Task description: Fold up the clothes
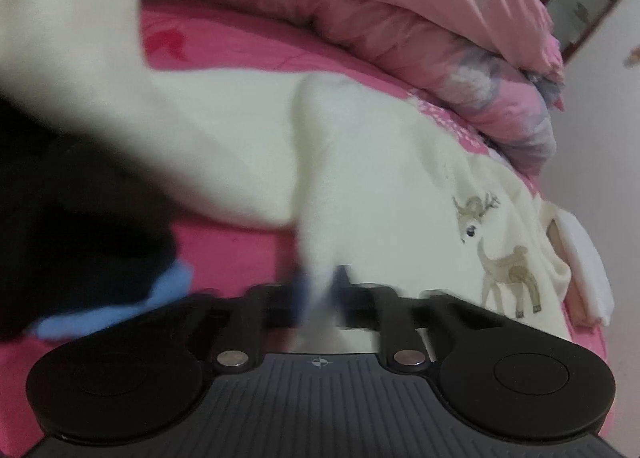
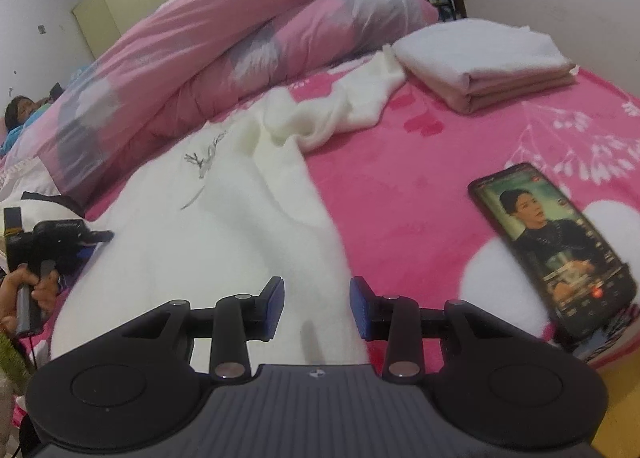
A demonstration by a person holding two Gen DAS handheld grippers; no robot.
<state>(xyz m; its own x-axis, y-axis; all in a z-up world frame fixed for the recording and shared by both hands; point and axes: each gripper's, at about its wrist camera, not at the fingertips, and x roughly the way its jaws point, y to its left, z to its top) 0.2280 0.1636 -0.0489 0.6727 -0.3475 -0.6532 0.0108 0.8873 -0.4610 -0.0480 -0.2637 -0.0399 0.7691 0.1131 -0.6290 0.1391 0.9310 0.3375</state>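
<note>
My left gripper at the bottom centre of its view is pinched shut on a ridge of the white garment, which spreads across the middle of the frame over the pink bed, its deer print at right. My right gripper has its jaws wide apart, nothing between them, above the garment's near edge. A phone lies at right, folded towels at upper right.

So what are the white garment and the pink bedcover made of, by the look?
Garment: soft fleece or brushed knit, matte, fuzzy surface with limp rounded folds. Bedcover: plush fleece, short nap with a faint sheen, likely synthetic. Neither is certain from sight alone.
</note>
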